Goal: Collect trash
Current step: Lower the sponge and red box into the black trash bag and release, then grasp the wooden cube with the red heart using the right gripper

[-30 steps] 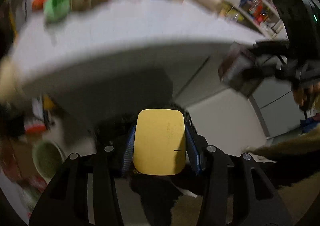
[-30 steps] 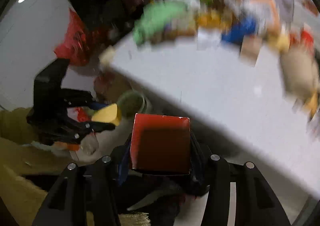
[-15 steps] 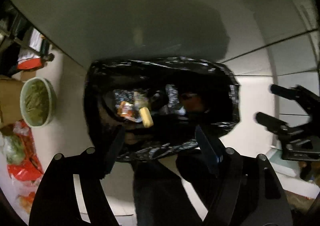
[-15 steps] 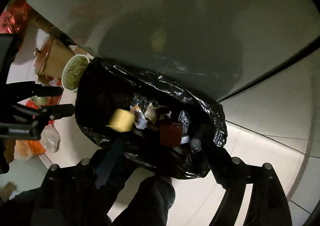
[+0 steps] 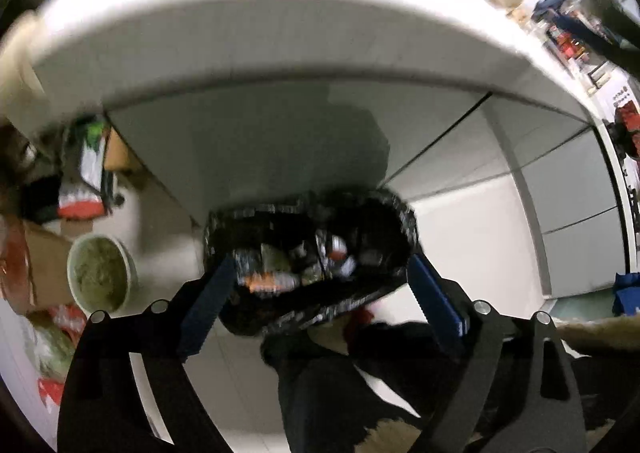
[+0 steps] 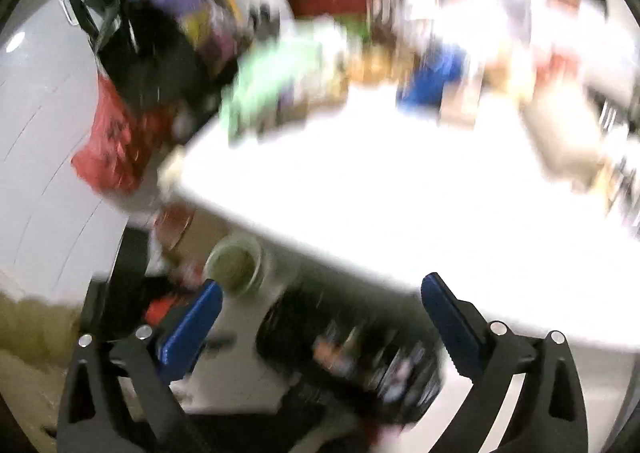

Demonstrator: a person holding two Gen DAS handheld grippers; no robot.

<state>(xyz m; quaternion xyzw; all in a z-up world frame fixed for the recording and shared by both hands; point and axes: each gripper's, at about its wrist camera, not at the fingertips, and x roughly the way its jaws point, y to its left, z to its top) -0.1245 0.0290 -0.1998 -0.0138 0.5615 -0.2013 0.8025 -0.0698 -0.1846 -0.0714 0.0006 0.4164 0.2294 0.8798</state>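
Note:
A black trash bag (image 5: pixel 308 253) stands open on the floor under the white table (image 5: pixel 240 33). It holds wrappers and packets. My left gripper (image 5: pixel 320 285) is open and empty just above the bag's near rim. My right gripper (image 6: pixel 320 305) is open and empty, higher up, facing the blurred table top (image 6: pixel 400 193). The bag (image 6: pixel 352 349) shows below it, blurred. Blurred packages, green (image 6: pixel 276 81) and blue (image 6: pixel 432 81), lie at the table's far side.
A pale cup of greenish contents (image 5: pixel 100 273) stands on the floor left of the bag, also in the right wrist view (image 6: pixel 236 265). Cardboard boxes (image 5: pixel 44 265) and red packets (image 5: pixel 80 209) crowd the floor at left. A red plastic bag (image 6: pixel 108 149) hangs left of the table.
One second ago the left gripper held a yellow packet and the right a red box. Both were let go over the bag. Both grippers have since tilted up toward the table.

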